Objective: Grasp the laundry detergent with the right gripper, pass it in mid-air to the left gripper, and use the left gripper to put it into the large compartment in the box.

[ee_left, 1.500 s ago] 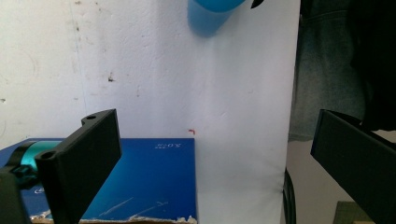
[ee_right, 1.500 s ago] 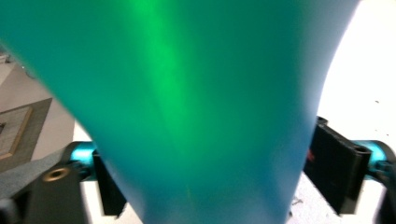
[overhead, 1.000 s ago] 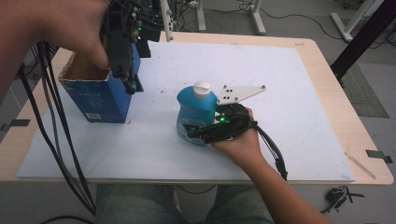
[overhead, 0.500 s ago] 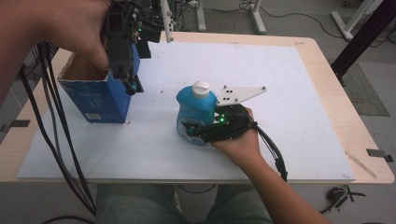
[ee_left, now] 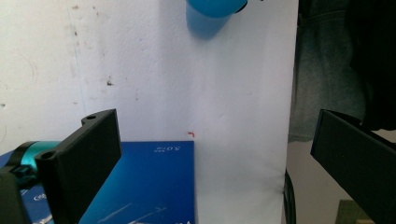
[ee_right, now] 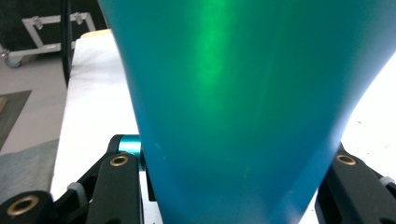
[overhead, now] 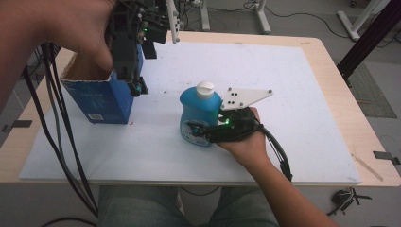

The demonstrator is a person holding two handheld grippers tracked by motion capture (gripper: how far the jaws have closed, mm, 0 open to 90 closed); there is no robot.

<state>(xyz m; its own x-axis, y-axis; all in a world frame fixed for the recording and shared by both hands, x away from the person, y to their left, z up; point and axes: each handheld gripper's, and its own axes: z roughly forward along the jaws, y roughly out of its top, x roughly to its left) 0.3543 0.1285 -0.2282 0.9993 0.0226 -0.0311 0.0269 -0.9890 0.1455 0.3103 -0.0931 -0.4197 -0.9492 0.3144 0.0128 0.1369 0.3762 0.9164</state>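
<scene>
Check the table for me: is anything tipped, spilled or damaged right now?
Nothing stands out. The blue bottle stands upright with its white cap on, clamped by the right tongs. The blue box stands upright too, top open. The white mat shows a few small dark specks, no spill.

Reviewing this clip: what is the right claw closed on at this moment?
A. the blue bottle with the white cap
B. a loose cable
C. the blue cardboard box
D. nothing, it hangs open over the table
A: in the high view the right claw sits clamped on the lower body of the blue bottle, its jaws having just been closing, and the right gripper view shows the bottle wedged between both jaws.
</scene>
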